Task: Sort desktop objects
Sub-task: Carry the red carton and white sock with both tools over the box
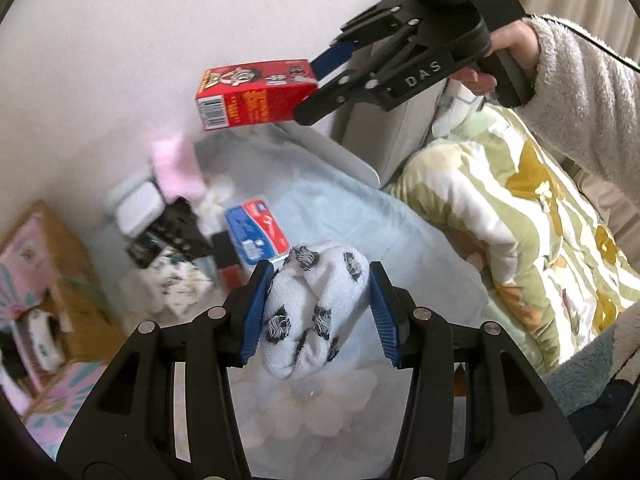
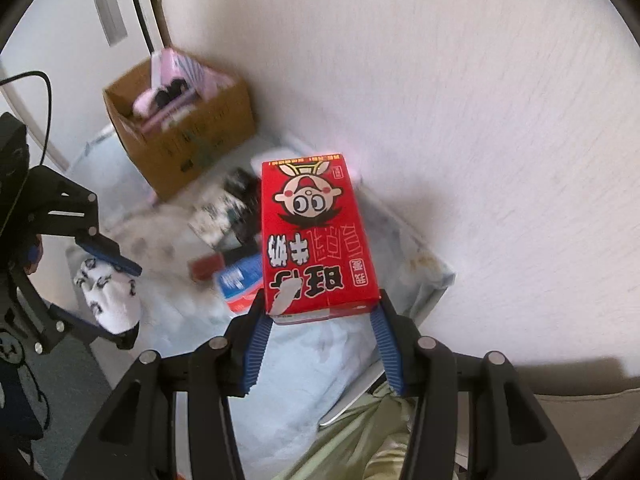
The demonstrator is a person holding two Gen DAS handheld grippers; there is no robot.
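My left gripper [image 1: 320,312] is shut on a rolled white sock with black marks [image 1: 312,312] and holds it above the pale blue bedding. The sock also shows in the right wrist view [image 2: 108,296] between the left gripper's pads. My right gripper [image 2: 320,336] is shut on the end of a red milk carton with a cartoon face [image 2: 316,236], held in the air. In the left wrist view the carton [image 1: 252,92] hangs at the upper middle, gripped by the right gripper [image 1: 320,84].
A loose pile lies on the bedding [image 1: 400,240]: a blue and red packet [image 1: 256,232], dark items [image 1: 172,232], a pink cloth [image 1: 176,168]. A brown cardboard box [image 2: 180,120] stands by the wall. A green flowered quilt [image 1: 520,232] lies at the right.
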